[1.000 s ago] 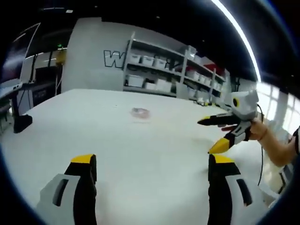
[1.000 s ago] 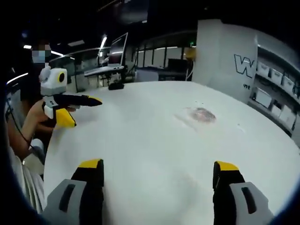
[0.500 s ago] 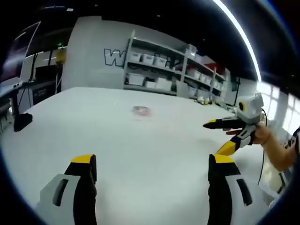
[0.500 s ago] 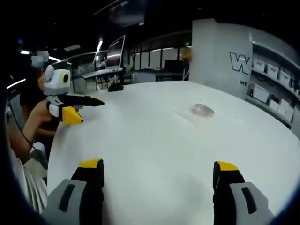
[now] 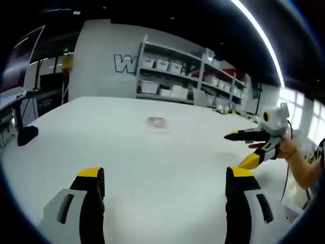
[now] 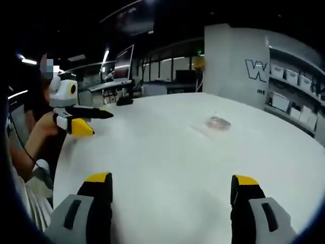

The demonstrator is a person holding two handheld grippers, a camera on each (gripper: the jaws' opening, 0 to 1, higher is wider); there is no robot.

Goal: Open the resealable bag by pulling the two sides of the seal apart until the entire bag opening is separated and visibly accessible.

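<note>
A small clear resealable bag (image 5: 156, 122) with reddish contents lies flat far out on the white table (image 5: 152, 162); in the right gripper view the bag (image 6: 218, 123) sits right of centre. My left gripper (image 5: 165, 175) stands open over bare table, well short of the bag. My right gripper (image 6: 172, 180) is also open with nothing between its jaws. In the left gripper view the right gripper (image 5: 249, 147) shows at the right, held by a hand. In the right gripper view the left gripper (image 6: 86, 120) shows at the left.
Shelves with white bins (image 5: 172, 81) line the back wall. A dark object (image 5: 26, 134) rests at the table's left edge. Desks with monitors (image 6: 122, 66) stand beyond the table. A person's arm (image 6: 30, 147) is at the left.
Both views have drawn back and shifted a little; the bag looks smaller and farther off. Each gripper's image in the other view has drifted outward. Both stay open.
</note>
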